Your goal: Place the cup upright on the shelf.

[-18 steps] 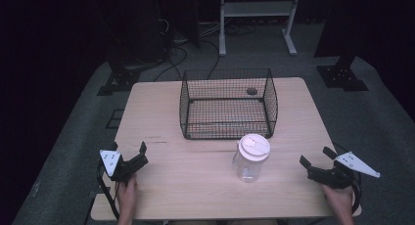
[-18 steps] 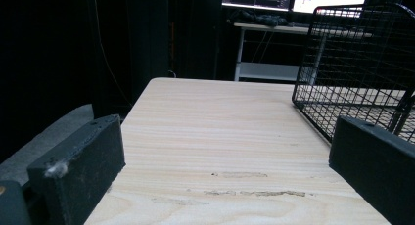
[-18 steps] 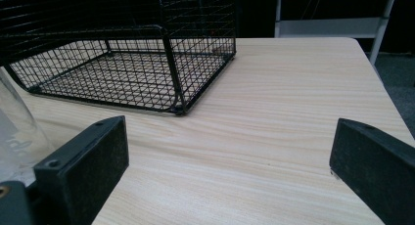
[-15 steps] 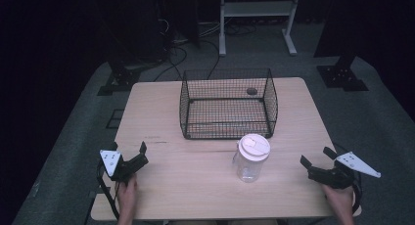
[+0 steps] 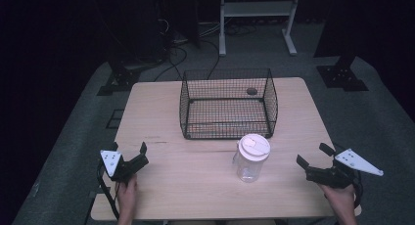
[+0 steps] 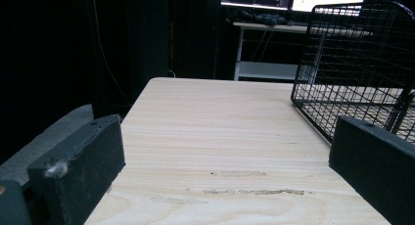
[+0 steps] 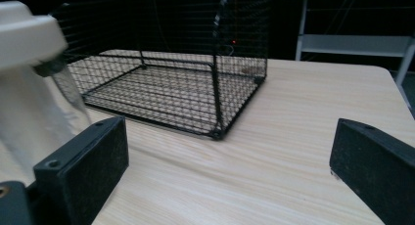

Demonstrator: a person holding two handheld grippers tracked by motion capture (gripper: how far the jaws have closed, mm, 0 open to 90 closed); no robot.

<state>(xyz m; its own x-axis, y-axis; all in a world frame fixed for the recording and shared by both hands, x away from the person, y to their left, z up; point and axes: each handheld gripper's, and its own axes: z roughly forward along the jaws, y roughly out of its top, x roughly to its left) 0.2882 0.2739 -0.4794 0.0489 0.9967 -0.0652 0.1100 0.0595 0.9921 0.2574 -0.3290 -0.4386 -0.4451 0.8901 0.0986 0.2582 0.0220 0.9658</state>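
Nothing has moved: each hand-held gripper, left [image 5: 128, 155] and right [image 5: 313, 156], stays spread, empty.

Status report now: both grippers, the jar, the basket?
Left gripper open, empty, on table. Right gripper open, empty. Clear jar with white lid upright, before wire basket. Nothing between grippers and jar.
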